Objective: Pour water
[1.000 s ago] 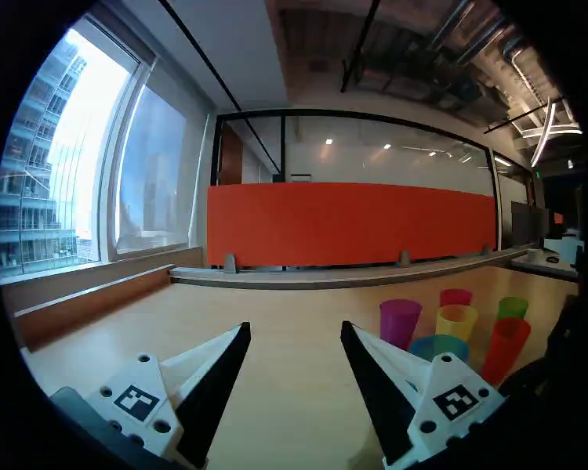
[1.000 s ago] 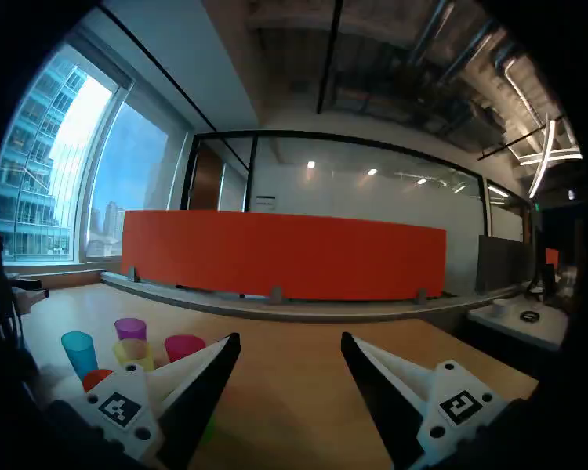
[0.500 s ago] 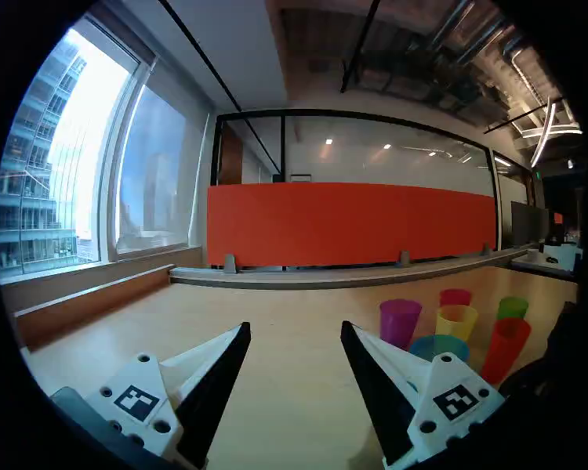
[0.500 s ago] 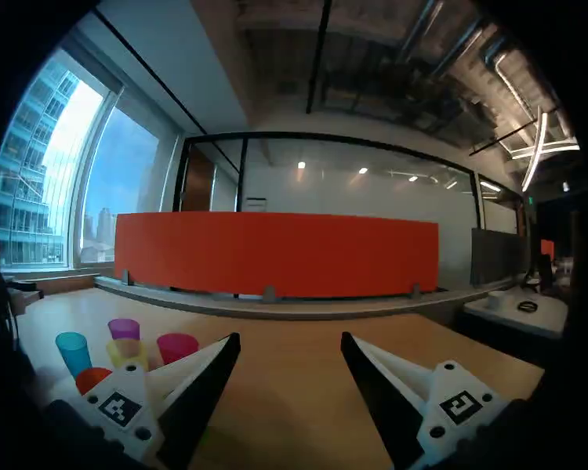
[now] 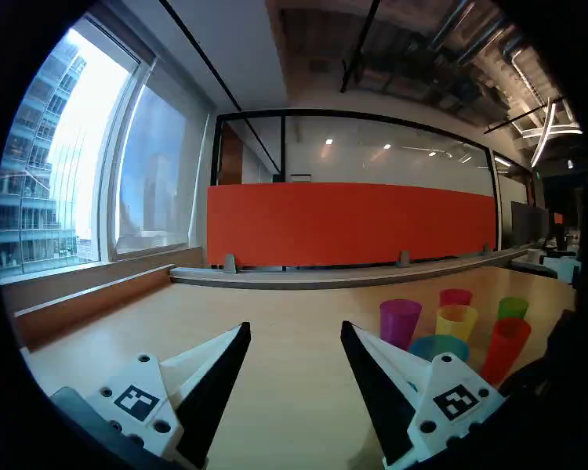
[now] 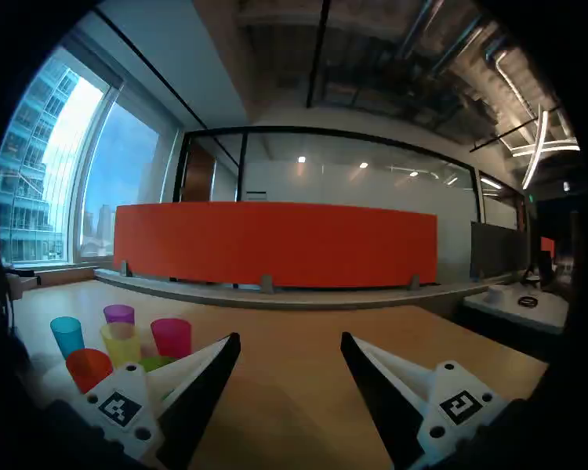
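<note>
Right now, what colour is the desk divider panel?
Orange-red divider panel; clearest in the left gripper view.

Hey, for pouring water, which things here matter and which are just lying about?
For the job: purple cup, pink cup, yellow cup, green cup, blue cup, orange cup; left gripper and right gripper, both open and empty.

Just lying about: orange partition, window, side desk.

Both low over table (image 5: pixel 294 309), facing partition (image 5: pixel 349 223), sharing cups (image 5: pixel 456 319)

Left tool (image 5: pixel 294 324) and right tool (image 6: pixel 288 335), both agape
</note>
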Tool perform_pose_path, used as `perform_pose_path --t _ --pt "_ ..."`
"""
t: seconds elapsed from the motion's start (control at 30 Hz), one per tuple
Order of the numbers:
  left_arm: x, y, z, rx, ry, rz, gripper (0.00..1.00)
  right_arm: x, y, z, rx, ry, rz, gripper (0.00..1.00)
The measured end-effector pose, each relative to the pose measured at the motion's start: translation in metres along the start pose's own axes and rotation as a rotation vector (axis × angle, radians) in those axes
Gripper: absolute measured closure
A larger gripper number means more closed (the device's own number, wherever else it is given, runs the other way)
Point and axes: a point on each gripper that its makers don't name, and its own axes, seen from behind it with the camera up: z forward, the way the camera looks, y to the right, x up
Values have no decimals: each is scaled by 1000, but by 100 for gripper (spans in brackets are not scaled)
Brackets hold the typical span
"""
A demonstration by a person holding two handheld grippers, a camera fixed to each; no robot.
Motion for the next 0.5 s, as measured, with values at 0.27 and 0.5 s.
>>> perform_pose_path --t 0.27,0.5 --pt "0 0 0 0 0 0 15 -9 5 1 -3 -22 7 1" --pt "-1 0 0 0 0 0 15 -14 8 3 0 -26 22 1"
